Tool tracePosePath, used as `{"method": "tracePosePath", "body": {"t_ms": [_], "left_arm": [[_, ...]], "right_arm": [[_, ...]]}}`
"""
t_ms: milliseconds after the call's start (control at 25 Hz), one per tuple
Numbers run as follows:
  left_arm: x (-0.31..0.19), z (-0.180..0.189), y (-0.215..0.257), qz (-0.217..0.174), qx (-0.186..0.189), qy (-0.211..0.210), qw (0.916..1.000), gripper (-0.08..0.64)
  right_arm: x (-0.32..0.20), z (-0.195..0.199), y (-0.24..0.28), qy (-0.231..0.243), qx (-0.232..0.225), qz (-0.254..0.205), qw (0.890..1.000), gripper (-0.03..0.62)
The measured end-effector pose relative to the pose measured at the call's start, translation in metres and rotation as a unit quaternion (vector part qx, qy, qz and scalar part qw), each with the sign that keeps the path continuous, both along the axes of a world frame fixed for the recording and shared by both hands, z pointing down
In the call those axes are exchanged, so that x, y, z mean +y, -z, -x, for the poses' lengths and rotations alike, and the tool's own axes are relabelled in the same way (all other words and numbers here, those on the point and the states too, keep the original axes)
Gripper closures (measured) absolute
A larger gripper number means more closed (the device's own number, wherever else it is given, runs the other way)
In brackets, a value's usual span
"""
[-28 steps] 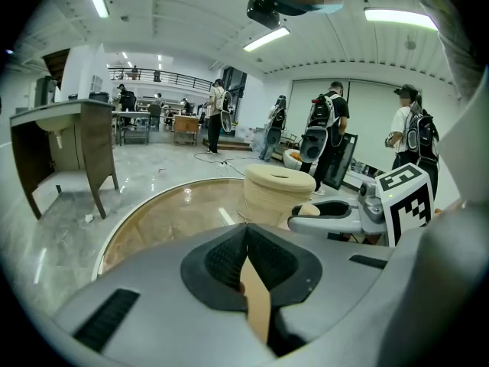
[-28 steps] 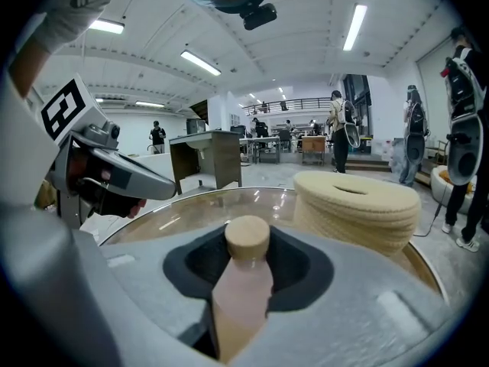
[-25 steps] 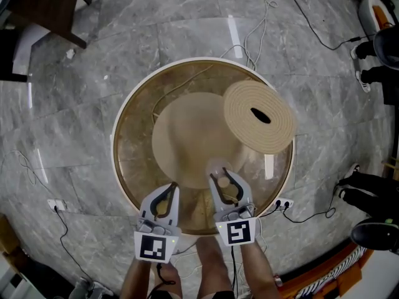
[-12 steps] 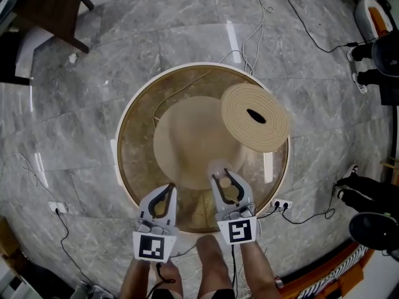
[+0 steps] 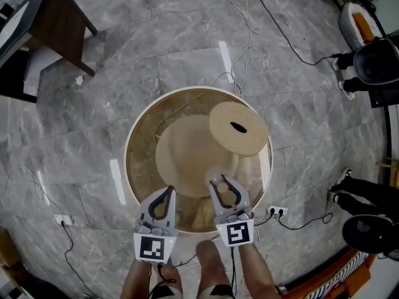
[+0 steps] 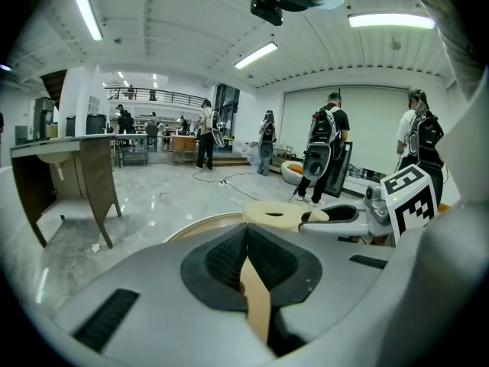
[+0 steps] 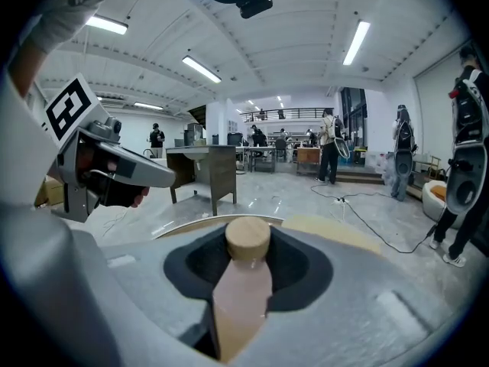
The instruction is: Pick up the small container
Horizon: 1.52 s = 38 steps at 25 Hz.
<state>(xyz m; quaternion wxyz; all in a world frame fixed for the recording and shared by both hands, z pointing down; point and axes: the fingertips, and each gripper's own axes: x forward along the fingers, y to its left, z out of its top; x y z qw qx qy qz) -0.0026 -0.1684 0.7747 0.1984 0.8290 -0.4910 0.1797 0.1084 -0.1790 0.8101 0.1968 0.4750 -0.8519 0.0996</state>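
Right claw (image 5: pixel 223 184) is clamped on the small container (image 7: pixel 247 240), its tan round lid showing between the pads. The container is on my side of the woven mat (image 5: pixel 227 137), over the near rim of the glass tabletop (image 5: pixel 142 148). Left claw (image 6: pixel 246 239) is pressed together and empty, also on my side of the mat. I'd call the grab done and the lift in hand; can't confirm it's off the glass. Next: hold the squeeze, raise straight, stay clear of the mat. No brand or readable writing, only square markers on the claw cubes (image 5: pixel 235 232).
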Motion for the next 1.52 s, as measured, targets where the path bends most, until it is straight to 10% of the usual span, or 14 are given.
{"method": "tracePosePath", "body": {"t_ms": [1520], "left_arm": [[0.074,0.011,0.363,-0.15,-0.015,-0.097,0.9838,0.541]], "right_arm": [[0.099,-0.012,0.394,-0.096,-0.018,-0.097,0.99,0.463]]}}
